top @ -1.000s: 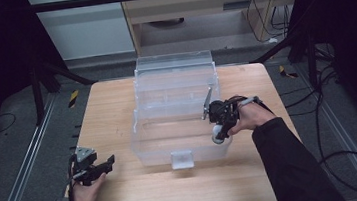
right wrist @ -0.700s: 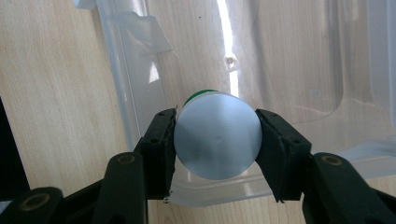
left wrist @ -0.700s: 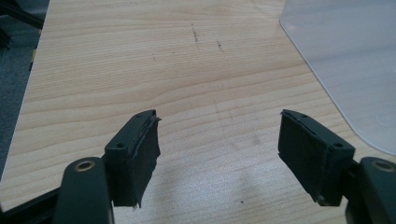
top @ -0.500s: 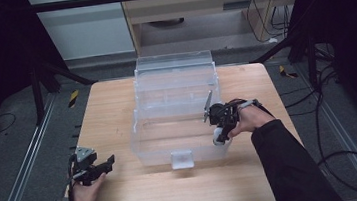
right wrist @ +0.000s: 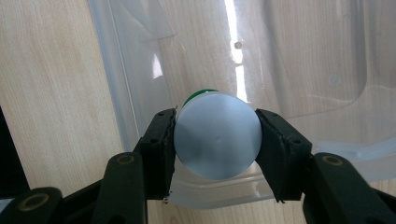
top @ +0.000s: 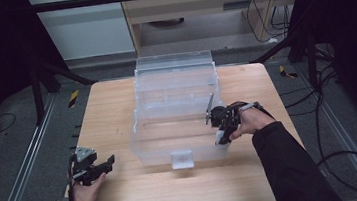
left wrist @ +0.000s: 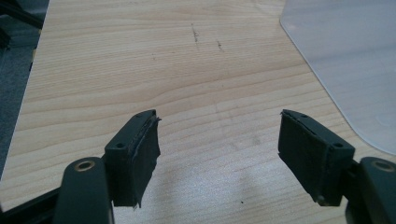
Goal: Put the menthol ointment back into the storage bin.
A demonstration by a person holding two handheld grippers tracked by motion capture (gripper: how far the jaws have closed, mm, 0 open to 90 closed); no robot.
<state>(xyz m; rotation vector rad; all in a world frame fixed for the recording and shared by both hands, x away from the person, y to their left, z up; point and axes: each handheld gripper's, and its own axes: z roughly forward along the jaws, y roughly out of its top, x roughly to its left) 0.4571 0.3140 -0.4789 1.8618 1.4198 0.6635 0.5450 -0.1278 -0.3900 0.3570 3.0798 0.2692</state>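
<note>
since a second ago, almost nothing has moved: the right gripper [top: 222, 137] has dipped slightly at the near right corner of the clear plastic box [top: 177, 105], and the left gripper [top: 104, 164] has stayed put. in the right gripper view the right gripper [right wrist: 217, 140] pinches a round white bottle [right wrist: 217, 141] with a bit of green behind it, held over the box's rim [right wrist: 116, 88]. the left gripper [left wrist: 217, 149] rests low over the bare wooden table [left wrist: 154, 60] with its jaws spread wide and nothing between them, well apart from the box, near the table's front left corner [top: 126, 196].
</note>
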